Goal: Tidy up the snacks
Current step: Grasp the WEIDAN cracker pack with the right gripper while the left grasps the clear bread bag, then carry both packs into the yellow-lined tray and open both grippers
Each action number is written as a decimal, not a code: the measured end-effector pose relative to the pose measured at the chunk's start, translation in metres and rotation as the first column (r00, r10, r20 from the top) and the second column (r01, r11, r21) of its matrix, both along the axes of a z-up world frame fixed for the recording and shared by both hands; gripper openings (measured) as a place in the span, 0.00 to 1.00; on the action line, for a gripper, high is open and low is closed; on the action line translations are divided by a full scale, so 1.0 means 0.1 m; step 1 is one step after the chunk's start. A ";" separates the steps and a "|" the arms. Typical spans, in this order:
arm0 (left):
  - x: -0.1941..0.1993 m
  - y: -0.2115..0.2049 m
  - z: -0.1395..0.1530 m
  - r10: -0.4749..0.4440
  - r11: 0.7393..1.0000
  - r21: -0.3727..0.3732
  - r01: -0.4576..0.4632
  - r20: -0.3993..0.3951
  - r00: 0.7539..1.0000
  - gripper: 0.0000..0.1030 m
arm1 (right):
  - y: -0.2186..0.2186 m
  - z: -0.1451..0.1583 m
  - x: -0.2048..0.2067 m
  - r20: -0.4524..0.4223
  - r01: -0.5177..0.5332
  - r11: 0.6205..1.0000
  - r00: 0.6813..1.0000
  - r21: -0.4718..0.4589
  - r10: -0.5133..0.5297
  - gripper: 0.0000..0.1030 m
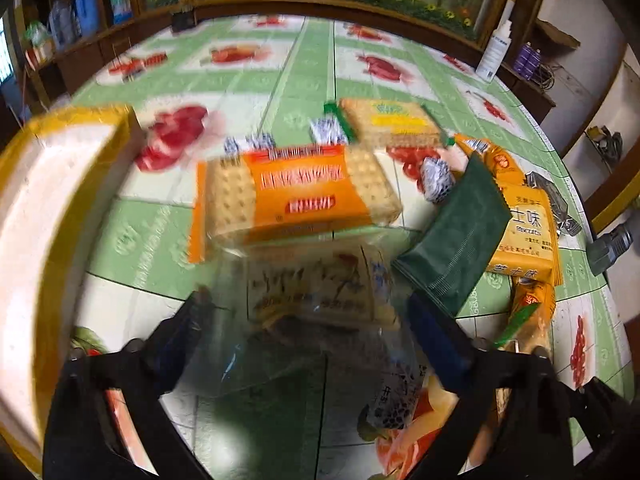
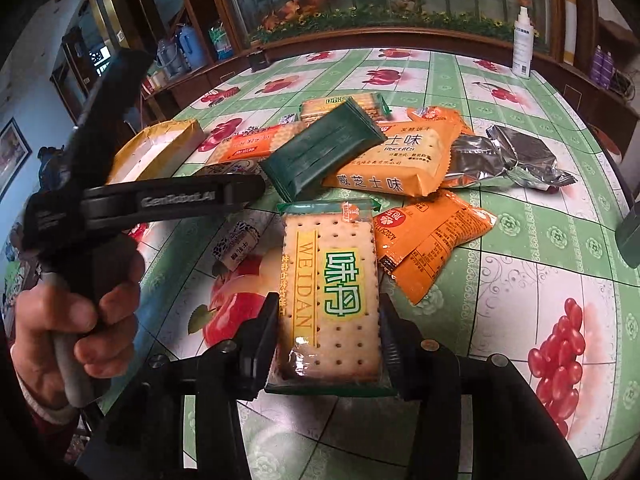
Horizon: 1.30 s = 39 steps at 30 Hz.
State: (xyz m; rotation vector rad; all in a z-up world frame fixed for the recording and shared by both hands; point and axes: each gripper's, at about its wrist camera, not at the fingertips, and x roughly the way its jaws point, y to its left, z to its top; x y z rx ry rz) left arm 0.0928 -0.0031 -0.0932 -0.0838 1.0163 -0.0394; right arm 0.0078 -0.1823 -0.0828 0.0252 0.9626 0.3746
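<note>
At far left the yellow box (image 2: 160,148) sits with nothing visible inside, so sorting has barely begun. Left gripper (image 1: 312,312) hangs spread over a clear biscuit pack (image 1: 320,288), not touching that I can tell. Right gripper (image 2: 328,320) pinches the Weidan cracker pack (image 2: 332,288). Most snacks (image 2: 400,168) remain heaped mid-table.

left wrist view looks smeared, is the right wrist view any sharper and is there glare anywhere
Left wrist view: motion blur smears the orange cracker pack and the box, so their print is unreadable. Right wrist view: sharp, WEIDAN reads clearly on the cracker pack between the right hand-held gripper fingers; glare on the silver wrappers; fisheye bends the table edge.
</note>
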 end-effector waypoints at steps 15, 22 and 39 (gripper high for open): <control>-0.36 0.28 0.19 -0.005 0.996 -0.089 0.012 0.073 0.997 0.29 | 0.01 0.12 -0.10 0.031 -0.014 0.999 0.999 0.030 0.013 0.46; -0.61 0.52 0.41 0.026 0.995 -0.102 -0.013 0.133 0.991 0.30 | 0.16 0.19 -0.12 0.047 -0.046 0.999 0.998 0.025 0.044 0.46; -0.93 1.41 0.59 0.206 0.975 -0.129 -0.183 0.197 0.959 0.30 | 0.81 0.38 0.00 0.076 -0.186 0.982 0.980 0.044 0.183 0.46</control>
